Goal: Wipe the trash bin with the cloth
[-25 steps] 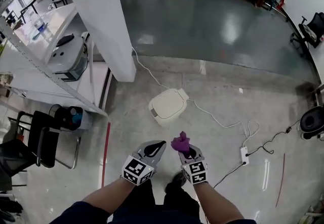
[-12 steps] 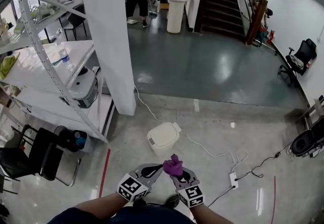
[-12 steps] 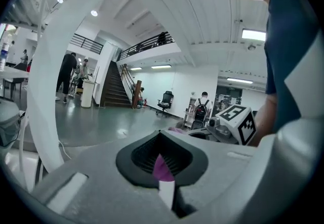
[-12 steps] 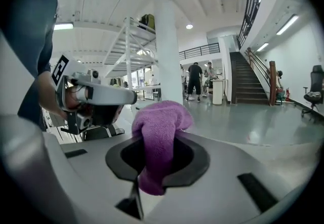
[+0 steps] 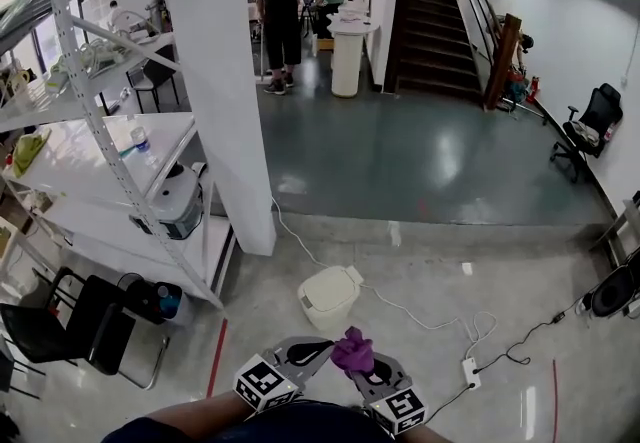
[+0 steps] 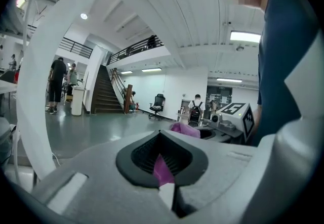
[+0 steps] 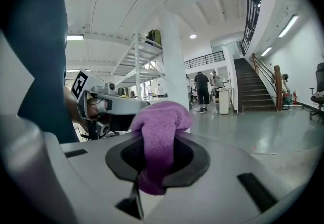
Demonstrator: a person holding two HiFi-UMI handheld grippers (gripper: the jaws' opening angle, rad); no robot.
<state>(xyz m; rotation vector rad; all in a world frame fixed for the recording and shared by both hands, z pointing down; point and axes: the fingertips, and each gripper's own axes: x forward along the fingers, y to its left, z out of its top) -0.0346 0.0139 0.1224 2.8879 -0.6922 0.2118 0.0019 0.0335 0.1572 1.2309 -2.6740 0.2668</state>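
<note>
— While both grippers sit low at the bottom edge of the head view, what has each one got?

— The right gripper (image 5: 362, 369) is clamped on the purple cloth (image 5: 352, 351). In the right gripper view the cloth (image 7: 159, 134) is bunched between the pads, bulges up over the tips and hangs down through the gap.

— And the left one?

— The left gripper (image 5: 310, 352) has its jaws pressed together. In the left gripper view a thin purple sliver shows in the seam between them, but I can't tell whether that is cloth. The main lump of cloth (image 6: 185, 129) lies just past its tips, to the right.

— How do the two grippers stand to each other?

— Side by side and angled inward, so their tips nearly meet at the cloth.

— Where is the trash bin?

— The trash bin (image 5: 328, 297) stands on the pale floor (image 5: 420, 261) ahead of the grippers, apart from both. It is cream-coloured with its lid shut, and nothing touches it.

— What is around it?

— A white pillar (image 5: 220, 81) rises beyond it to the left, next to a metal shelving rack (image 5: 100, 131). A white cable (image 5: 405, 310) runs past the right side of the bin to a power strip (image 5: 467, 372) on the floor.
</note>
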